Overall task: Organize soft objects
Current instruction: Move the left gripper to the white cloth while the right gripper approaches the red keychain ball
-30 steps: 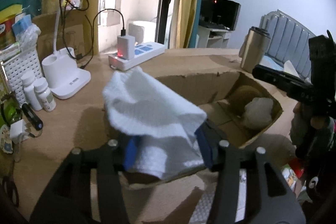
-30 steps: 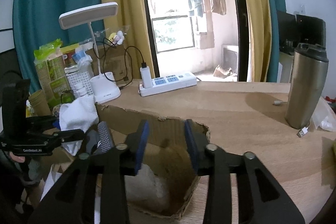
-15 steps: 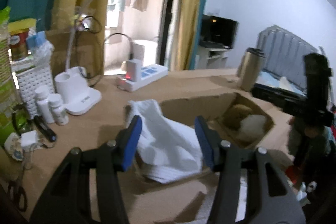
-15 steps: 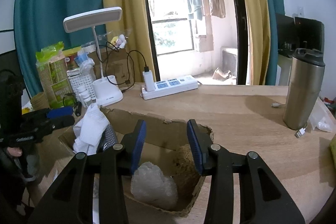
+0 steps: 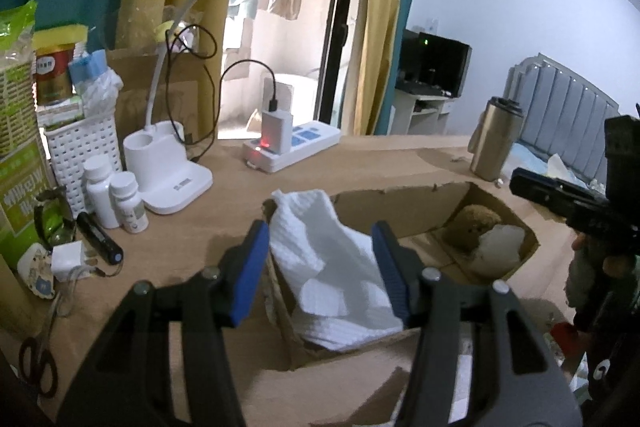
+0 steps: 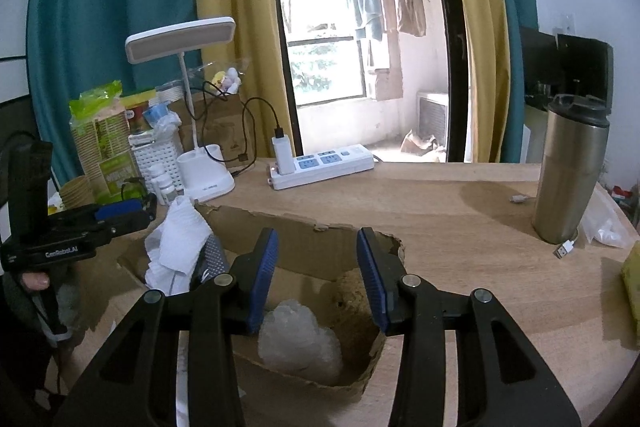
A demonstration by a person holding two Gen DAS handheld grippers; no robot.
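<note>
A white towel (image 5: 332,267) lies crumpled in the near end of an open cardboard box (image 5: 408,203); it also shows in the right wrist view (image 6: 176,243). My left gripper (image 5: 320,271) is open and empty, just above and behind the towel. At the box's far end sit a brown plush toy (image 5: 474,223) and a white crumpled plastic wad (image 5: 498,247), the wad also in the right wrist view (image 6: 300,339). My right gripper (image 6: 316,279) is open and empty above that end of the box (image 6: 304,251).
On the wooden desk (image 6: 460,203) stand a white desk lamp (image 5: 168,163), a power strip (image 5: 292,147), pill bottles (image 5: 114,195), a white basket (image 5: 84,147) and a steel tumbler (image 6: 568,171). Scissors (image 5: 36,363) lie at the near left edge.
My left gripper opened, let the white towel drop into the box, and drew back and up. My right gripper rose slightly over the box's other end.
</note>
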